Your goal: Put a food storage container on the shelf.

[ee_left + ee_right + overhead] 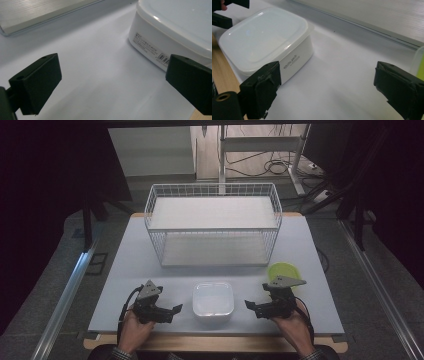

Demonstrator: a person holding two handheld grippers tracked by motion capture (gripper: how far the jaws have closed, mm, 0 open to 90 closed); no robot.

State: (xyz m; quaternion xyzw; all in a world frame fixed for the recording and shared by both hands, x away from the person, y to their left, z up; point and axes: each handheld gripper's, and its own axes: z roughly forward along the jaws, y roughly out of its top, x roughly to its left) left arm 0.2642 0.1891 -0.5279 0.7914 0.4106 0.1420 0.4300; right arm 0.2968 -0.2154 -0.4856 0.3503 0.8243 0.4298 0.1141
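Two hand-held grippers, left point(172, 310) and right point(250, 306), flank a white lidded box point(213, 301) at the table's point(125, 270) near edge, both released with nothing between their jaws. The box looks like light, stiff, smooth plastic, likely slippery. Its straight side walls under the lid rim seem the safest hold, one gripper per side.

The white lidded container point(175, 27) runs off the top and right edges in the left gripper view, and its barcode label print is too small to read. Beside it, the green bowl point(420, 63) is cut by the right gripper view's edge.
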